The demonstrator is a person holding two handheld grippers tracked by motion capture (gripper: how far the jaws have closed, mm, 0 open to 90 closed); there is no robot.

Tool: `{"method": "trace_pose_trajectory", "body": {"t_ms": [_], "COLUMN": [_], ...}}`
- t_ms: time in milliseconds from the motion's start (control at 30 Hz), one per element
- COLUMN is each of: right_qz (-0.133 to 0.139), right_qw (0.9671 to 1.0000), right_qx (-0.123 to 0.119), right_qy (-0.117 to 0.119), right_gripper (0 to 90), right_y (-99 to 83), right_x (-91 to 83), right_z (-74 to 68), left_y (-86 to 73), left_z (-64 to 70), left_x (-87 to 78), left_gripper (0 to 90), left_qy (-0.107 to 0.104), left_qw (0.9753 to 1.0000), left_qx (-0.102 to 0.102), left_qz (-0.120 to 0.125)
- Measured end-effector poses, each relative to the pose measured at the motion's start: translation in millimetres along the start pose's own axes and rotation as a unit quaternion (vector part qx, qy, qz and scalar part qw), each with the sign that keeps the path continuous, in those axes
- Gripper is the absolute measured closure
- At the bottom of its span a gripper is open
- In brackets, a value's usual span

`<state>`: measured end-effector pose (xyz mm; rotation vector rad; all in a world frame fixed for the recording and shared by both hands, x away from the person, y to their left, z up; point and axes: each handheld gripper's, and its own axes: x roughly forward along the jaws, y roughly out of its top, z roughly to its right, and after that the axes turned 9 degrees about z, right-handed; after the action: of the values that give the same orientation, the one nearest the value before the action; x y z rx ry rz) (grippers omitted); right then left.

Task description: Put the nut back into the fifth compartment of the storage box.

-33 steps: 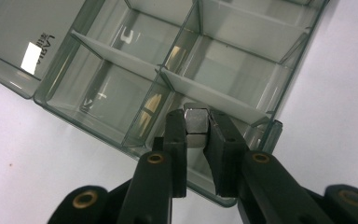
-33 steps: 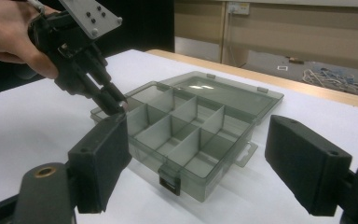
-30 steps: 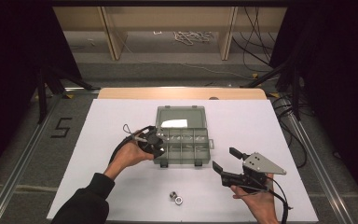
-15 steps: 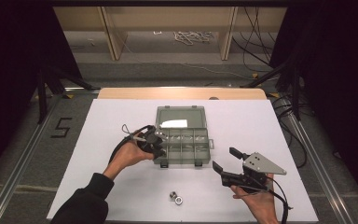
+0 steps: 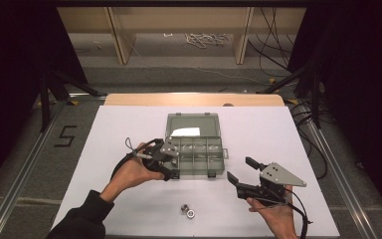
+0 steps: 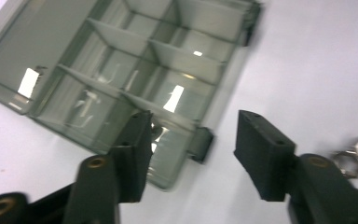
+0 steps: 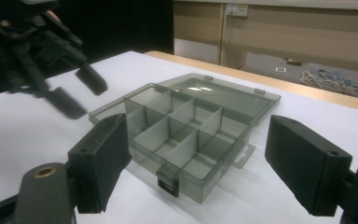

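While both grippers gape, the compartment box [image 5: 195, 149] lies between their fingers [image 5: 171, 174].

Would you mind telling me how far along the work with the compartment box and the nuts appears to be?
Done: the compartment box lies open, lid flat behind it. In hand: the left gripper, jaws open, hovers at the box's near left corner; the right gripper waits open beside it, holding nothing. Left: the compartments look empty and the two nuts lie on the table, presumably to be boxed.

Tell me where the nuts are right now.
In the high view the two metal nuts lie loose on the white table near its front edge, in front of the open compartment box, between the person's forearms.
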<state>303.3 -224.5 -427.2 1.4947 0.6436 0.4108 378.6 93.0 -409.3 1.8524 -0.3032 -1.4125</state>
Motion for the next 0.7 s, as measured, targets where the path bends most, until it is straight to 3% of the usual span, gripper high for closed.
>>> {"method": "trace_pose_trajectory", "body": {"t_ms": [200,267,367,400,467,500,633,700], "right_qz": [-0.001,0.009,0.001,0.007,0.006,0.013,0.013,0.005], "right_qw": [1.0,0.9999,1.0,0.9999,0.9999,0.9999,0.9999,0.9999], "right_qx": [0.0,-0.014,-0.001,-0.011,-0.011,-0.009,-0.009,-0.011], "right_qy": [-0.002,-0.002,0.0,-0.001,-0.001,0.001,0.002,0.0], "right_gripper": [22.4,22.2,22.2,22.2,22.2,22.2,22.2,22.2], "right_y": [0.3,0.3,0.1,0.1,0.0,-0.6,-0.7,0.0], "right_x": [-0.5,0.9,0.6,1.3,1.2,2.2,2.4,0.9], "right_z": [0.8,2.2,-0.2,1.2,1.4,1.4,1.3,1.3], "left_y": [-4.2,-6.6,-9.8,-10.4,-10.8,-11.3,-11.5,-11.7], "left_z": [20.7,26.5,34.6,36.6,39.9,42.8,50.6,53.3], "left_x": [-5.6,-4.6,-2.2,-1.5,-0.1,1.6,7.5,9.9], "left_gripper": [36.9,35.7,34.8,34.4,34.0,33.4,32.8,32.8], "left_qy": [-0.018,-0.025,-0.039,-0.043,-0.053,-0.059,-0.078,-0.082], "left_qw": [0.9996,0.9995,0.999,0.9988,0.9977,0.9976,0.9954,0.9948], "left_qx": [0.016,0.016,0.017,0.023,0.038,0.034,0.051,0.055], "left_qz": [-0.012,-0.01,-0.01,-0.011,-0.017,-0.013,-0.019,-0.024]}}
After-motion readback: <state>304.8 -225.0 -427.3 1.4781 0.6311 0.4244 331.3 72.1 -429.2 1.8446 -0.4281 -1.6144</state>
